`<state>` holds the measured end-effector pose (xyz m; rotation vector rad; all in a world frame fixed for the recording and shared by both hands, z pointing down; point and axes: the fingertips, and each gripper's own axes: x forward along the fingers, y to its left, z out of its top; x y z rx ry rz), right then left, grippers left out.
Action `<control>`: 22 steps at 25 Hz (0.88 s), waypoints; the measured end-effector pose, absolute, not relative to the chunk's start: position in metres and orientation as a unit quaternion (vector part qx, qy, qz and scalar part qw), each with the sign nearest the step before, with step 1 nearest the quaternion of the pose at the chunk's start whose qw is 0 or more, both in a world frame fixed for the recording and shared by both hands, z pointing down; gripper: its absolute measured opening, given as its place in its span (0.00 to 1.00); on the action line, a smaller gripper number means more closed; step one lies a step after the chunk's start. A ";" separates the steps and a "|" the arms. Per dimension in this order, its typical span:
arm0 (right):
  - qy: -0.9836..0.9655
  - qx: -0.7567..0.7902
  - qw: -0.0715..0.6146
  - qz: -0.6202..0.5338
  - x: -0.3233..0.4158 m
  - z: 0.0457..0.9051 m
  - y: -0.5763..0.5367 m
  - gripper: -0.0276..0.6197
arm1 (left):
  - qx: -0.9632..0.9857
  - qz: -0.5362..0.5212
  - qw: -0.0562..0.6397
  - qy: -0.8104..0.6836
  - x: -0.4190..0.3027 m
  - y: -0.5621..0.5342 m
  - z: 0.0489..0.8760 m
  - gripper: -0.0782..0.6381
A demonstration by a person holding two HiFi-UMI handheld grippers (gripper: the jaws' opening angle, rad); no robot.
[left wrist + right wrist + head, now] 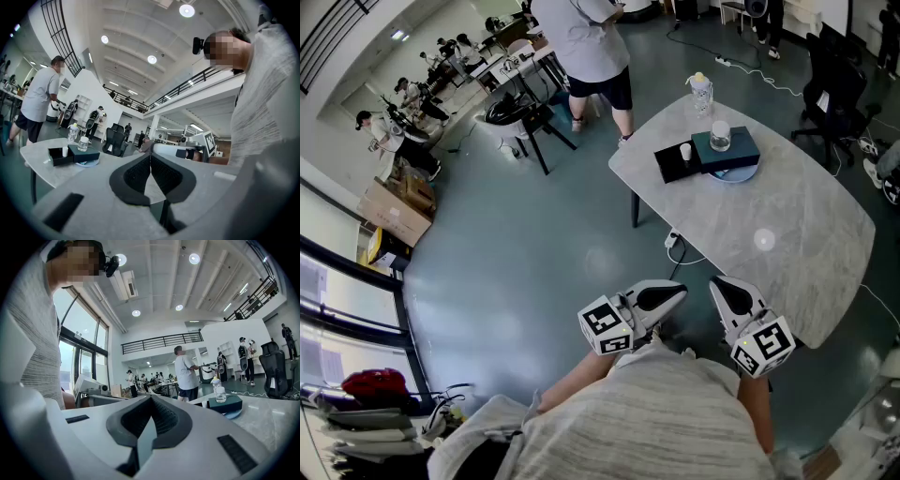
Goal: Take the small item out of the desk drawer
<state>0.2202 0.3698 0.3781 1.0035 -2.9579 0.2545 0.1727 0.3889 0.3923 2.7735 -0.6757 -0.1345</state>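
On the far part of the marble table (806, 253) stands a dark teal drawer box (727, 148), with a clear jar (720, 137) on top. Its black drawer (673, 163) is pulled out to the left and holds a small white item (685, 151). I hold both grippers close to my chest at the table's near end, well short of the box. My left gripper (680, 292) is shut and empty, as is my right gripper (717, 281). The left gripper view shows shut jaws (150, 157) with the drawer (60, 156) at far left. In the right gripper view the gripper (150, 398) is shut and the box (225, 402) sits at right.
A bottle with a yellow cap (701, 94) stands behind the box, and a blue plate (739, 174) lies under it. A person in a white shirt (586, 47) stands beyond the table by a black stool (530, 127). An office chair (834, 94) is at the far right.
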 end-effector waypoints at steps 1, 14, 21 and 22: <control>-0.944 0.321 0.004 0.081 0.222 0.378 0.369 0.06 | 0.962 -0.046 0.138 -0.230 0.174 0.389 0.392 0.13; -0.957 0.274 -0.022 0.097 0.221 0.382 0.377 0.06 | 0.964 -0.031 0.138 -0.223 0.186 0.388 0.403 0.13; -0.962 0.253 -0.001 0.102 0.193 0.388 0.362 0.06 | 0.962 -0.030 0.139 -0.232 0.165 0.368 0.403 0.13; -0.961 0.257 -0.001 0.103 0.194 0.389 0.359 0.06 | 0.962 -0.031 0.144 -0.230 0.165 0.365 0.406 0.13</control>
